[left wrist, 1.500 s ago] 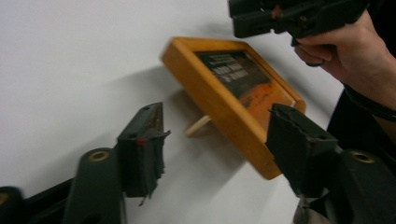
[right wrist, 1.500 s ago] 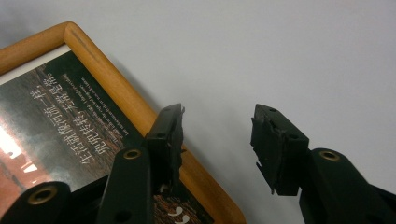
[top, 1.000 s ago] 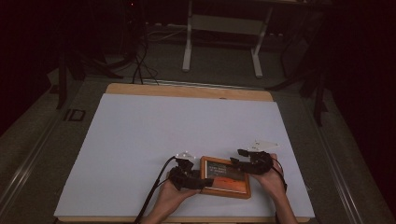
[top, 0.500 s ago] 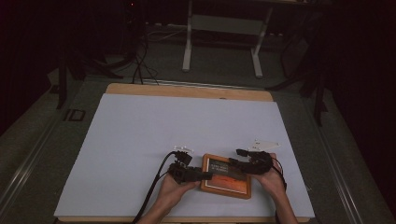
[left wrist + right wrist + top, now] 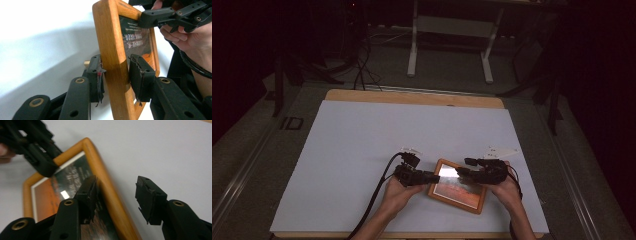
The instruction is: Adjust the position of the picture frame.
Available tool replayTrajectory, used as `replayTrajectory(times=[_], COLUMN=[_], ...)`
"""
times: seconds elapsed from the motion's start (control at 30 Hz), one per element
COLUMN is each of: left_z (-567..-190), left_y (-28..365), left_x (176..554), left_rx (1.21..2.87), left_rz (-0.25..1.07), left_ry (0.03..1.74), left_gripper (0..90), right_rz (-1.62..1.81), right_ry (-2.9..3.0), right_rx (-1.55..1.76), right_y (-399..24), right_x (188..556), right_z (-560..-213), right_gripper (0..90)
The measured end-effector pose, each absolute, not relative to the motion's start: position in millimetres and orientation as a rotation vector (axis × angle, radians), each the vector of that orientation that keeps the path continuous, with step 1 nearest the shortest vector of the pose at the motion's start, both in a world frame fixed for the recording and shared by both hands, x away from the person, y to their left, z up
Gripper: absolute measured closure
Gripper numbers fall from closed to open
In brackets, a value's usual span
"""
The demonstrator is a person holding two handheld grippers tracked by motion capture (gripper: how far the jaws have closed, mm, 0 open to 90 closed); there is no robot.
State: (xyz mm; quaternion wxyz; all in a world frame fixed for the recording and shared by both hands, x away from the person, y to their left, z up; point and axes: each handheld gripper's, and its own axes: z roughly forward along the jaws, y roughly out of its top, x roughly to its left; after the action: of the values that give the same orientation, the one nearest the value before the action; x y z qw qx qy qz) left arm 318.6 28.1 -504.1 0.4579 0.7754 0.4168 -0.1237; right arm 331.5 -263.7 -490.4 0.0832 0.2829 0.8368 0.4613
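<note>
A wooden picture frame [image 5: 458,192] with a dark orange picture lies near the table's front edge, between my two grippers. My left gripper [image 5: 432,177] has just been closing and is now shut on the frame's left rail [image 5: 110,37], one pad on each face, with that side raised off the sheet. My right gripper [image 5: 464,167] reaches in from the right. In the right gripper view its jaws [image 5: 116,192] straddle the frame's rail [image 5: 100,165], one over the glass and one well clear; they have just been closing slightly but stand open.
A white sheet [image 5: 412,135] covers the wooden table [image 5: 412,96]. A cable [image 5: 377,200] trails from the left gripper toward the front edge. Metal stand legs [image 5: 452,30] and dark floor lie beyond the table's far edge.
The left jaws have closed onto the frame's left rail, and that hand has shifted a little. The frame has turned slightly, its left side raised. The right hand stays in place.
</note>
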Motion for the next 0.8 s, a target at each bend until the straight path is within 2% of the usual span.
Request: replayTrajectory(times=[0.37,0.8], left_z=[-484,-462], left_y=[14,-6], left_x=[322,324], left_rx=[1.944,1.99], left_rz=[-0.258,-0.194], left_ry=[0.969,0.9], left_gripper=[66.8,67.7], right_rz=[1.38,1.428], right_ry=[2.646,2.792], right_rx=[0.732,0.684], right_y=[-257,-262], right_x=[346,357], right_z=[-469,-463], right_gripper=[50.3,41.2])
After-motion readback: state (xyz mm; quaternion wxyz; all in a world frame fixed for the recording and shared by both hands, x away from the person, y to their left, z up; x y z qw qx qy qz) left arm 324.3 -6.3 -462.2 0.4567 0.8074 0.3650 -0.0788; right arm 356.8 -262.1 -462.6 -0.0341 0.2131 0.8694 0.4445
